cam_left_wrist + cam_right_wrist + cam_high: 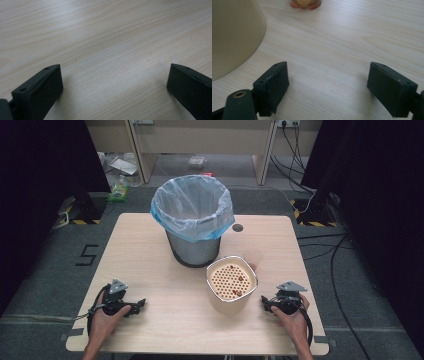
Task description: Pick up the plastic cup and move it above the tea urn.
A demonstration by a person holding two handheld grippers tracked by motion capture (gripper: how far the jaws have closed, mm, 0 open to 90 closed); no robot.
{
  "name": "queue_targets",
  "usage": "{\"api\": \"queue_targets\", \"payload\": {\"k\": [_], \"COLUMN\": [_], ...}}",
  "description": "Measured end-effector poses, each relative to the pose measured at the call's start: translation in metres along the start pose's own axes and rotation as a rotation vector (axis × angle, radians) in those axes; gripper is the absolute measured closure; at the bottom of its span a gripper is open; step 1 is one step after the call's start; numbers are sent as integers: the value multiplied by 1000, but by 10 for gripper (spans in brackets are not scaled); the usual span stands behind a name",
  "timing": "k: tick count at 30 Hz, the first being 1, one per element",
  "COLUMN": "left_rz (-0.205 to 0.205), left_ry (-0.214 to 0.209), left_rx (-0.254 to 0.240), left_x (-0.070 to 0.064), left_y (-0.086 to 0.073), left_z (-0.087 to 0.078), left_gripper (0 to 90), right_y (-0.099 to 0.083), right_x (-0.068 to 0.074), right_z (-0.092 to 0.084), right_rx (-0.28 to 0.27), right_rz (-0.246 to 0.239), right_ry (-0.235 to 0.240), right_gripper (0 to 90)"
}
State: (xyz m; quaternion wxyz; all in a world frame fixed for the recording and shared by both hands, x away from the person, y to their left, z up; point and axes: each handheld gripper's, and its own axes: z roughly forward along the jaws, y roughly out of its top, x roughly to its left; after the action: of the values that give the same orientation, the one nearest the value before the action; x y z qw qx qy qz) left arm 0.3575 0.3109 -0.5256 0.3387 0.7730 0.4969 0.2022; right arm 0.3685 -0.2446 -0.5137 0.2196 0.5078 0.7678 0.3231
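- High view: pale wooden table [150, 255] carrying a metal bin [193, 220] lined with a blue-white bag, standing near the middle of the far edge, mouth open and ready to take waste.
- Just in front of the bin, toward the near right, a cream container [231, 285] with a perforated insert on top; a few reddish scraps lying on the insert, probably the stuff meant for the bin.
- Left gripper [131, 308] resting by the near left corner, held in a hand [102, 320], well apart from both bin and container; likely parked while waiting.
- Right gripper [267, 304] by the near right edge, held in a hand [292, 320], just beside the container, aimed at it and handy for a grab.
- Left gripper view: fingers [40, 92] spread wide over bare wood, gripping nothing.
- Right gripper view: fingers [272, 83] likewise wide apart and empty, low over the table; cream wall of the container [234, 32] close at upper left, not between them.
- Farther off at the top edge, a small round reddish thing [306, 3], cut off by the frame; identity unclear.
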Motion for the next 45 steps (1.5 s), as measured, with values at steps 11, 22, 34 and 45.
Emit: {"api": "queue_targets", "payload": {"k": [11,22,34,45], "left_rz": [-1,0,-1,-1], "left_ry": [0,0,0,0], "left_rx": [0,0,-1,-1], "left_x": [0,0,0,0], "left_y": [0,0,0,0], "left_z": [0,0,0,0], "left_gripper": [0,0,0,0], "right_y": [15,49,87,111], "right_x": [-7,-17,-27,-24], "right_z": [-18,-38,-43,-34], "right_rx": [-57,-96,-147,-144], "right_rz": [0,-5,18,1], "right_ry": [-12,-6,-15,-7], "right_gripper": [236,301,364,414]}}
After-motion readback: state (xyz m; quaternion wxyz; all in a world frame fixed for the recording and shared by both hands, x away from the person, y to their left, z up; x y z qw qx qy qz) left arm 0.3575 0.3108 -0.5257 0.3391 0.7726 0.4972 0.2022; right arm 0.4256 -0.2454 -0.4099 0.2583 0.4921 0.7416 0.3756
